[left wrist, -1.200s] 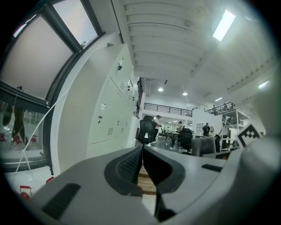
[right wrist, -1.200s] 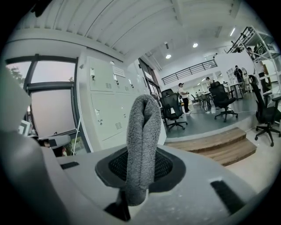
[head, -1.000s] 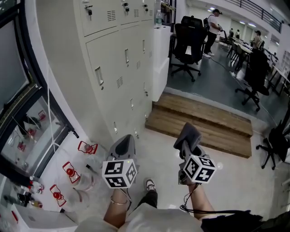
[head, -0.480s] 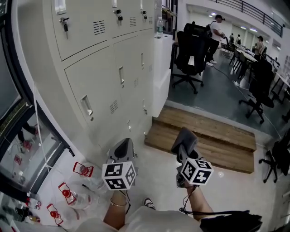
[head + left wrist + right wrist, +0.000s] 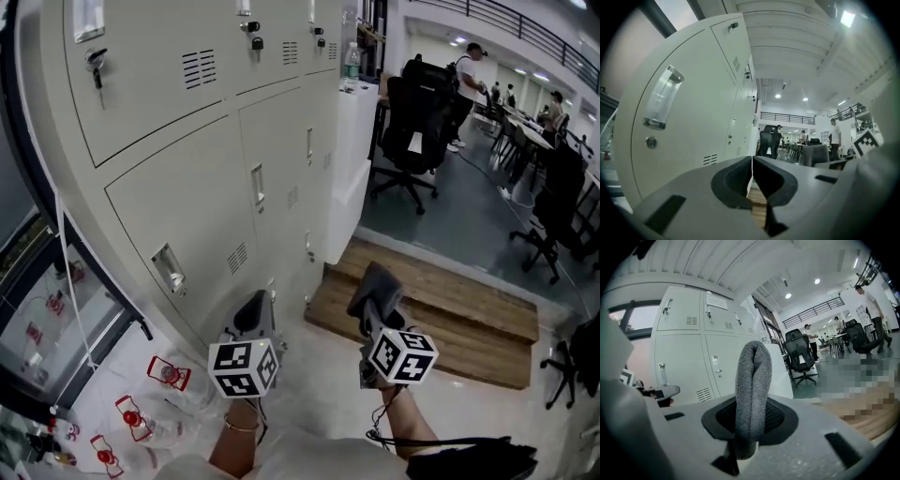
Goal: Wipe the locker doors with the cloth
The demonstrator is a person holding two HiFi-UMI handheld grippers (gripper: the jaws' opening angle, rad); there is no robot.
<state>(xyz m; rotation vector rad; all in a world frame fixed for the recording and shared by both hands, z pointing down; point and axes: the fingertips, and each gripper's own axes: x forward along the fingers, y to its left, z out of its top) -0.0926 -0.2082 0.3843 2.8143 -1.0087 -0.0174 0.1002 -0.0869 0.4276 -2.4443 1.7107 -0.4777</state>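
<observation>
Left claw: we see the left claw (image 5: 752,174) clenched, its 2 dark ribbed pads pressed together with nothing between them.
Right claw: the right claw (image 5: 751,420) is clamped on the folded grey terry cloth (image 5: 753,380), which stands upright out of the pads as a rounded loop.
Cloth position: in the head view we see it sticking up past the right claw, over the pale floor (image 5: 319,375) and clear of the lockers.
Locker doors: the cream metal locker doors (image 5: 178,197) stand at the left of the head view in stacked rows. Each has a recessed handle and a small block of vent slots, and keys hang in the locks of the upper row.
Left claw and doors: the left claw points up along the lower doors. In its own view, 1 door with a clear handle fills the left side, near the pads but not touching them.
Hands: both claws are held low in front of us, side by side and apart, and each carries a cube with square markers.
Floor: small red-and-clear items (image 5: 169,373) lie by the lockers' left corner. We cannot tell what they are.
Room: past the lockers we see a low wooden step (image 5: 441,291), a black office chair (image 5: 412,117) and people standing further back.
</observation>
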